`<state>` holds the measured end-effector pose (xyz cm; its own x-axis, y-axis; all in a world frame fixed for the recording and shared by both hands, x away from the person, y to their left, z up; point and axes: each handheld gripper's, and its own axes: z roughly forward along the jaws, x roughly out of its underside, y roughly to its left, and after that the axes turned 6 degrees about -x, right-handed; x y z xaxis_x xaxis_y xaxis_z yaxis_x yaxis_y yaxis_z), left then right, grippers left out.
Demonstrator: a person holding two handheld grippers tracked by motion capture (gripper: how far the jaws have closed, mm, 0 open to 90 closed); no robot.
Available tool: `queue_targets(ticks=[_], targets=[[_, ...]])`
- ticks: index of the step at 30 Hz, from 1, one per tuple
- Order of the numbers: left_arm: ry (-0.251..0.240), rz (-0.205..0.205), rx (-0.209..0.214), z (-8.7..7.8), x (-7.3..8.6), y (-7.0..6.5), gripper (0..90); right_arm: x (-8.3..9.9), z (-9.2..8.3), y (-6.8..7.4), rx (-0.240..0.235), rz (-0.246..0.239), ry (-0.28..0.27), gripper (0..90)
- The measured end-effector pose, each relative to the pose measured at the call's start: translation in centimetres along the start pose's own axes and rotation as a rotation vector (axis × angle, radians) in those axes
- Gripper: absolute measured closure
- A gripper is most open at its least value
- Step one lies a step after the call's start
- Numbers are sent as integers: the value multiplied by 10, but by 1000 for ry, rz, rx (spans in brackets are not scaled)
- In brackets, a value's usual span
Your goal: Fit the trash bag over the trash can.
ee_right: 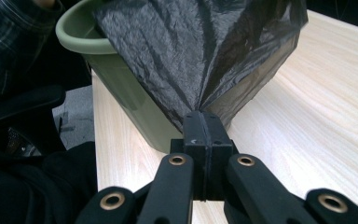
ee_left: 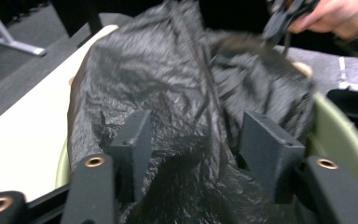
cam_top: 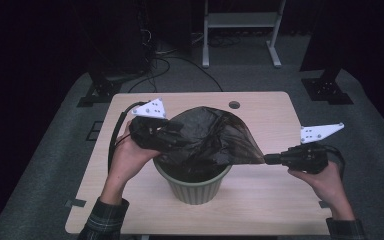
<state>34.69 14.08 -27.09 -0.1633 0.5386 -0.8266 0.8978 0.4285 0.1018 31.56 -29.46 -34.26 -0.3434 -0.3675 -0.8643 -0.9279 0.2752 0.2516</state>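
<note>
Your right hand-held gripper [ee_right: 205, 135] pinches a corner of the black bag [cam_top: 205, 137] draped over the green pot [cam_top: 192, 182] on the bench [cam_top: 270, 200], while your left hand-held gripper [ee_left: 200, 140], jaws spread, apparently straddles the film without pressing it.

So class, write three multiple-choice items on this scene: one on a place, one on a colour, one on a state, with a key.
1. Where does the pot stand?
A. on the floor
B. on the table
C. on a shelf

2. What colour is the bag?
A. black
B. white
C. blue

3. How is the right gripper?
A. wide open
B. lying on the table
C. shut on the bag

Key: 1 B, it rests on the wooden top; 2 A, dark crinkled film; 3 C, its jaws pinch a gathered corner.
</note>
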Motion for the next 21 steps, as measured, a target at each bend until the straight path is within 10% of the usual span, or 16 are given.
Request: queue_targets(ticks=[6,17,21], targets=[[39,1,-78,-4,17,8,371,-1,-1,-1,6,0,-12,876],[44,-18,-35,-9,32,17,881,-11,-4,0,23,-6,-61,702],[18,-60,-27,-18,37,22,900,-15,-3,2,25,-15,-77,672]])
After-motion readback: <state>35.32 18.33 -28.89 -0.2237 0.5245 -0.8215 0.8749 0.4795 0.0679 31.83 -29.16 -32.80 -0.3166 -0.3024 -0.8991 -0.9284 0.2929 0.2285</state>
